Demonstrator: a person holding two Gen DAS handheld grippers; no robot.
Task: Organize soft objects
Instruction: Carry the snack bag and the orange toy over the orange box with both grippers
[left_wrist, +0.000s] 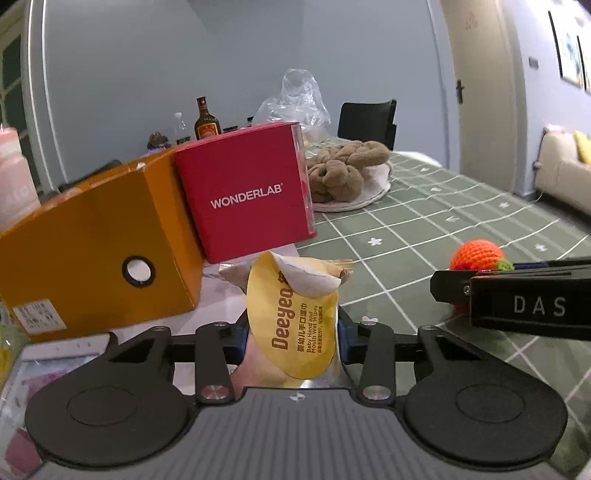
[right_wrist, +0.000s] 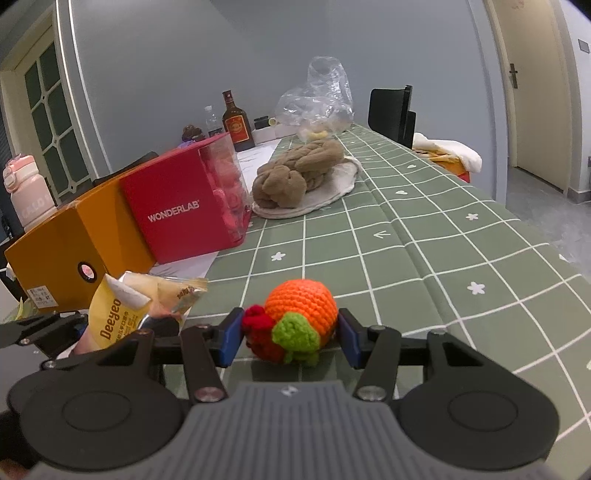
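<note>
A yellow Deeyeo wet-wipes pack (left_wrist: 295, 325) stands upright between the blue pads of my left gripper (left_wrist: 293, 332), which is shut on it; its white flap curls over at the top. The same pack (right_wrist: 110, 317) shows at the lower left of the right wrist view. A crocheted orange toy (right_wrist: 301, 302) with red and green bits sits between the pads of my right gripper (right_wrist: 291, 338), shut on it just above the green checked tablecloth (right_wrist: 424, 258). In the left wrist view, the toy (left_wrist: 476, 254) peeks over the right gripper's black finger (left_wrist: 517, 295).
An orange box (left_wrist: 92, 251) and a red WONDERLAB box (left_wrist: 243, 192) stand close beyond the left gripper. A brown knotted plush (right_wrist: 295, 170) lies on a white cloth farther back. A liquor bottle (right_wrist: 236, 125), a plastic bag (right_wrist: 321, 99), a pink bottle (right_wrist: 27, 192) and a black chair (right_wrist: 391, 110) are behind.
</note>
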